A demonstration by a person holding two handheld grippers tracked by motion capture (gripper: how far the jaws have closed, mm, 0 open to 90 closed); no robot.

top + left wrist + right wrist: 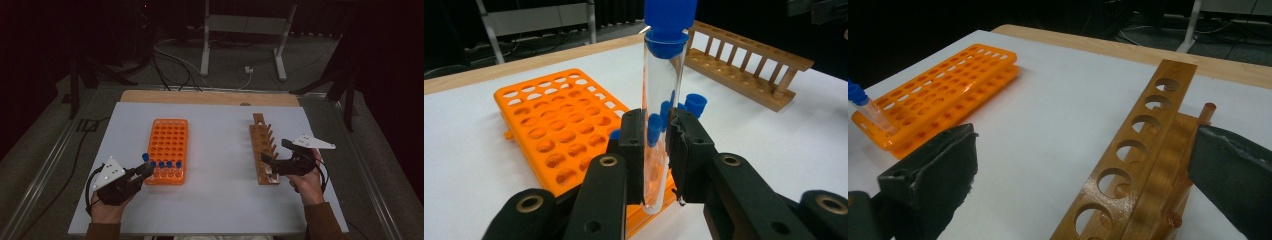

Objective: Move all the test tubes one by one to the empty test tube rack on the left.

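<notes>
**Left claw grips a tube; right claw spread at the wooden rack**

Left claw (656, 150): clamped on a clear tube (661, 115) with a blue cap (670, 20), held upright. Orange rack (549, 130) just beyond and left of the claw; more blue-capped tubes (169, 165) stand in the row nearest it. Right claw (1083, 175): jaws wide apart, holding nothing, straddling the near end of the wooden rack (1143, 150) on the white worktop (1048, 100).

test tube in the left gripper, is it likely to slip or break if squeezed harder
The test tube looks like clear, smooth, thin-walled glass or plastic, so it may slip or crack under hard pressure. The left gripper clamps its lower part, leaving the blue cap end high, so it could tilt.
</notes>
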